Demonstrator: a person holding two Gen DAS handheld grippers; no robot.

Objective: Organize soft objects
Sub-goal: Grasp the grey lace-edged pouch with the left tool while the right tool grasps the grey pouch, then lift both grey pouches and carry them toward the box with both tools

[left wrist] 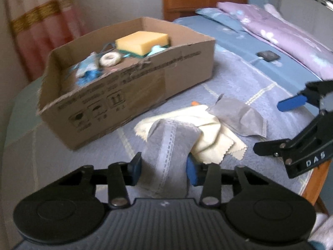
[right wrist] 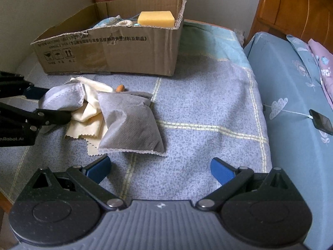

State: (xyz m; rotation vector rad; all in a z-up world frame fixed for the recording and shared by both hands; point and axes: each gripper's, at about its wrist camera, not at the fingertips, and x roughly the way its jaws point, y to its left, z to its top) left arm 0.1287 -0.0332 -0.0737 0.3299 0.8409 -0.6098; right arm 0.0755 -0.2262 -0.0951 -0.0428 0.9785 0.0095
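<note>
A grey fabric pouch (left wrist: 166,150) stands between the blue pads of my left gripper (left wrist: 163,168), which is shut on it. From the right wrist view the same pouch (right wrist: 60,100) is pinched in the left gripper (right wrist: 50,105) at the left edge. Under and behind it lies a cream cloth (left wrist: 214,139) (right wrist: 87,114). A second grey pouch (left wrist: 239,118) (right wrist: 129,129) rests partly on that cloth. My right gripper (right wrist: 160,170) (left wrist: 278,125) hangs open over bare blanket to the right of the second pouch, holding nothing.
A cardboard box (left wrist: 183,70) (right wrist: 124,56) behind the cloth holds a yellow sponge (left wrist: 141,41) (right wrist: 156,18) and several small soft items. A small orange thing (right wrist: 120,88) lies by the pouches. A dark phone-like object (right wrist: 321,121) lies on the blue sheet at right; pillows (left wrist: 281,27) beyond.
</note>
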